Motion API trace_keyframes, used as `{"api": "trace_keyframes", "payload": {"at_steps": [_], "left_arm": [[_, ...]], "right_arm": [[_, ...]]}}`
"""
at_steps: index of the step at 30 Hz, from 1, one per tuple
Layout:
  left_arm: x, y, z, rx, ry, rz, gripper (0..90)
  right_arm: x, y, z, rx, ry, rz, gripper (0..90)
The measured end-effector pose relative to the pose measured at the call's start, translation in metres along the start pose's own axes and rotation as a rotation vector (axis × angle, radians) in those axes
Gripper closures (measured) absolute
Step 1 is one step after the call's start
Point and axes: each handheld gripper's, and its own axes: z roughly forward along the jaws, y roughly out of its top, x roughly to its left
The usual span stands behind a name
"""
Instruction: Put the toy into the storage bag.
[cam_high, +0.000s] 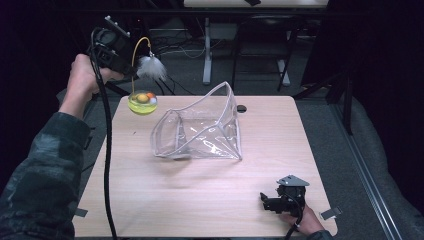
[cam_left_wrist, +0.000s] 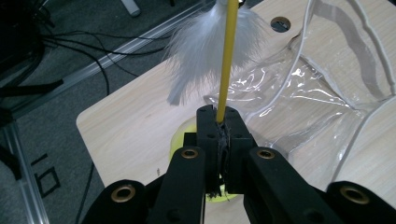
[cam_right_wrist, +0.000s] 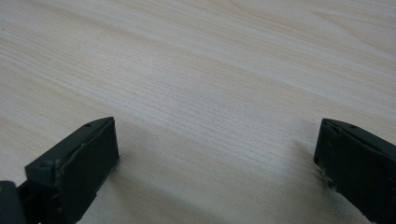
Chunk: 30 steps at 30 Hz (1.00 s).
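Sitting open on table (cam_high: 200, 200), clear pouch (cam_high: 200, 132), nothing inside

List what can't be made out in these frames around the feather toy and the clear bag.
- Feather toy's yellow base: left gripper view, mostly hidden behind the left tool.
- Balls in the base: high view, too small to tell.
- Clear bag: left gripper view, cut off at the right edge.

A yellow-stemmed cat toy (cam_high: 142, 75) with white feather and yellow-green ball hangs above the table's far-left corner.
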Motion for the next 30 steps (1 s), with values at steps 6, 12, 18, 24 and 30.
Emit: {"api": "trace_keyframes", "payload": {"at_steps": [6,12,18,24,30], "left_arm": [[-0.010,0.005,0.003,0.000,-0.011,0.030,88.0],[-0.020,0.010,0.002,-0.002,-0.027,0.059,88.0],[-0.031,0.016,-0.001,-0.019,-0.071,0.082,88.0],[-0.043,0.021,0.004,-0.011,-0.117,0.114,88.0],[-0.055,0.026,0.012,0.001,-0.153,0.140,88.0]], "right_arm": [[0.000,0.000,0.000,-0.002,-0.001,0.000,0.0],[0.000,0.000,0.000,-0.002,0.000,-0.001,0.0],[0.000,0.000,0.000,-0.001,0.000,0.000,0.0],[0.000,0.000,0.000,-0.002,0.000,-0.001,0.0],[0.000,0.000,0.000,-0.002,0.000,-0.001,0.0]]}}
